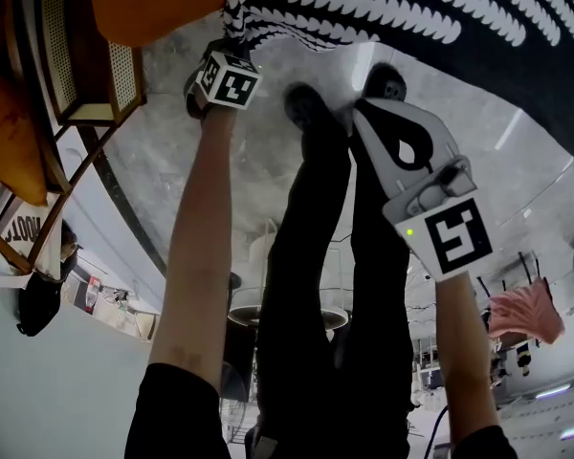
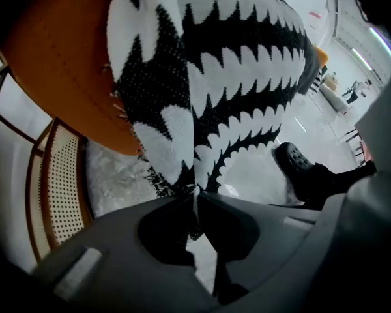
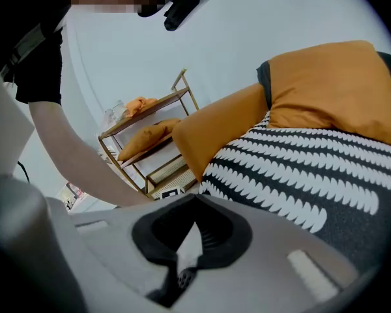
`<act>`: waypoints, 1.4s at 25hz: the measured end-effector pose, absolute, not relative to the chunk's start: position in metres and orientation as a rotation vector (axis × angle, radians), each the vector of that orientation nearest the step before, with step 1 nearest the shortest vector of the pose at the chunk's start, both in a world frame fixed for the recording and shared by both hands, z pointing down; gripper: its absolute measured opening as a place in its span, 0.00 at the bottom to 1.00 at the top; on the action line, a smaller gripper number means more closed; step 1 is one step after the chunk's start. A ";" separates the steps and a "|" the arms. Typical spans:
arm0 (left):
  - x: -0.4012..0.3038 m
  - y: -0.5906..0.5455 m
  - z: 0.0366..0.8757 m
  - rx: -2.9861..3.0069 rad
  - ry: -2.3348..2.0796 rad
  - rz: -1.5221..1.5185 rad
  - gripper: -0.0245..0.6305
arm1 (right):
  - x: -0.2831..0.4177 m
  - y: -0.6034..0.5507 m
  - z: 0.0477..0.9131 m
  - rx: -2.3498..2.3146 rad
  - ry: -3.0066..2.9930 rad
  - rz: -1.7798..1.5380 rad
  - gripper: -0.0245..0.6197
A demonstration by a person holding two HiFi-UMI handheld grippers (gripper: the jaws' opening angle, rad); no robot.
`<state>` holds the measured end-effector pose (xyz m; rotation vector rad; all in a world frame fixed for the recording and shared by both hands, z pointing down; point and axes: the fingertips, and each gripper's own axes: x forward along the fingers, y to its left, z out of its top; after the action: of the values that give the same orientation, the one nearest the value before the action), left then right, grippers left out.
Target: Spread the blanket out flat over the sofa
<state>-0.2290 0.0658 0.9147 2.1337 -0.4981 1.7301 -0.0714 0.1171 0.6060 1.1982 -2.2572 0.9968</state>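
Left gripper [image 2: 195, 191]: jaws together, clamped on the fringed edge of the blanket [image 2: 228, 77]. From the pinch the black-and-white knit runs up and away ahead of the jaws and over an orange cushion [image 2: 58, 64] up and to their left. The pinched end hangs low, near the pale floor [image 2: 260, 168].

Right gripper [image 3: 197, 196]: jaws together, nothing between them. It is clear of the cloth, and the blanket lies ahead and to the right of its tips, across the sofa [image 3: 264, 80].

Step in hand, as I read it: one edge is gripped and the other is not yet taken. The cloth looks draped and bunched on the left gripper's side, not flat.

Next move calls for:
- opening the right jaws and taking the same edge at a point well apart from the left pinch
- drawing the edge taut between the two grippers, then laying it down evenly

Around the tools:
- Two more orange cushions [image 3: 332, 83] sit beyond the right gripper, touching the blanket's far side. These could catch the cloth or hump it up.
- A rattan shelf [image 2: 58, 181] stands just left of the left gripper, close enough that the fringe might snag.
- The person's shoe [image 2: 300, 165] is to the right of the left jaws, near the hanging end, with some risk of treading on it.
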 end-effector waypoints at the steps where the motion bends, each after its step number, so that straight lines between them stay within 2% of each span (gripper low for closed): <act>1: -0.229 0.067 0.912 2.133 -0.505 1.728 0.06 | -0.073 0.116 0.603 1.194 -2.261 0.993 0.04; 6: -0.236 0.066 0.915 2.105 -0.496 1.755 0.08 | -0.081 0.114 0.606 1.134 -2.295 0.985 0.04; 8: -0.239 0.063 0.910 2.086 -0.493 1.772 0.20 | -0.082 0.115 0.599 1.121 -2.299 0.982 0.04; 11: -0.240 0.063 0.889 2.072 -0.496 1.764 0.24 | -0.079 0.116 0.578 1.113 -2.289 0.978 0.04; 22: -0.226 0.077 0.822 2.062 -0.491 1.708 0.25 | -0.073 0.108 0.524 1.095 -2.326 0.886 0.04; 35: -0.178 0.112 0.670 2.045 -0.628 1.539 0.19 | -0.018 0.122 0.403 1.169 -2.353 0.794 0.04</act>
<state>-0.1778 0.1124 0.6700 2.0453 -0.6283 1.5388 -0.0182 0.1223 0.4032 1.1693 -2.3525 0.7944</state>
